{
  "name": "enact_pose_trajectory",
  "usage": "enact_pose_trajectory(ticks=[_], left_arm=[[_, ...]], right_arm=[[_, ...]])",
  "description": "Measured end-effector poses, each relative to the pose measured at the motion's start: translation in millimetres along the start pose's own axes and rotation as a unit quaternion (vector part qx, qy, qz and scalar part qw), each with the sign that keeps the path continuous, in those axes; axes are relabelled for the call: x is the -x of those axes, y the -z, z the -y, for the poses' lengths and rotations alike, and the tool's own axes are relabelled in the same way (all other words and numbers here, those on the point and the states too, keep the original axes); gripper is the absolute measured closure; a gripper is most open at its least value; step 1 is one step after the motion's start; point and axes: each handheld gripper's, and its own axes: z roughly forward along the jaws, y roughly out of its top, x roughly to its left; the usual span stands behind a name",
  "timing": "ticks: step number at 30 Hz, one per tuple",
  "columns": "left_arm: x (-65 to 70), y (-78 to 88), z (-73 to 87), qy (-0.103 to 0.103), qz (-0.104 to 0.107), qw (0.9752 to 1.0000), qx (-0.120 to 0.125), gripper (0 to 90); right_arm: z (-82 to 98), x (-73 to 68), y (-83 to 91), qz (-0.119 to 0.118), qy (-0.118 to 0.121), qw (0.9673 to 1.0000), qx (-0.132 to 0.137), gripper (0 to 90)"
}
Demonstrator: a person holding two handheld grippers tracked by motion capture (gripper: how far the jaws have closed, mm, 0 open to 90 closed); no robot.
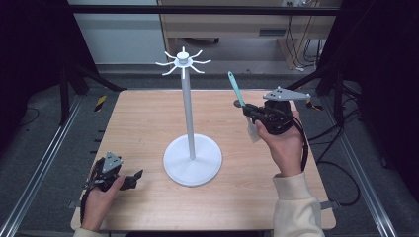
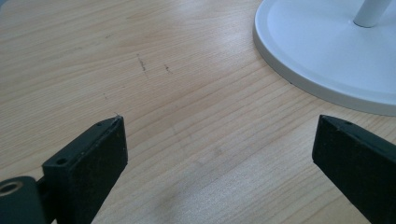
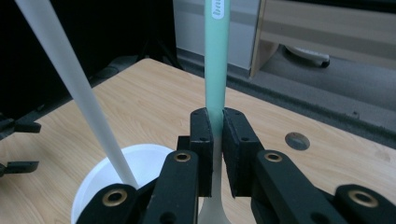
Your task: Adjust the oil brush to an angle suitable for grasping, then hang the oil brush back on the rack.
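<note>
Bare tabletop surrounds the left hand-held gripper (spread); right hand-held gripper pinches a spatula.

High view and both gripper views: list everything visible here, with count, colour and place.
Table: one, light wood, centre of the scene.
Stand: one, white, round base mid-table, tall pole topped by a ring of hooks, nothing hanging on them.
Spoon: one, mint-green handle fading to white, held upright above the table's right side.
Floor: grey, around the table.
Left gripper: one, black, low over the table's near-left corner, jaws wide apart.
Right gripper: one, black, raised at the right, jaws clamped on the spoon's handle.
Hands: two, one on each gripper.
</note>
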Motion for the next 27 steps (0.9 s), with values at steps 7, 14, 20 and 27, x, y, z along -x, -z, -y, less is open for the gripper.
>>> enact_pose_trajectory(ticks=[7,14,20,27], left_arm=[[-1.7,0.5,0.3,0.004,-0.001,1.0000,0.002,2.9],[-1.4,0.6,-0.1,0.004,0.000,1.0000,0.001,2.9],[-1.8,1.2,-0.3,0.003,-0.001,1.0000,0.002,2.9],[-1.9,1.2,-0.3,0.004,-0.001,1.0000,0.002,2.9]], right_arm=[[-6.6,-11.2,8.7,-0.002,0.010,0.9997,0.021,83.2],[-8.4,-11.8,15.4,-0.008,0.008,0.9993,0.037,83.1],[-10.5,-13.8,20.8,-0.015,0.011,0.9986,0.050,83.2],[-15.0,-22.7,25.9,-0.029,0.018,0.9969,0.071,83.1]])
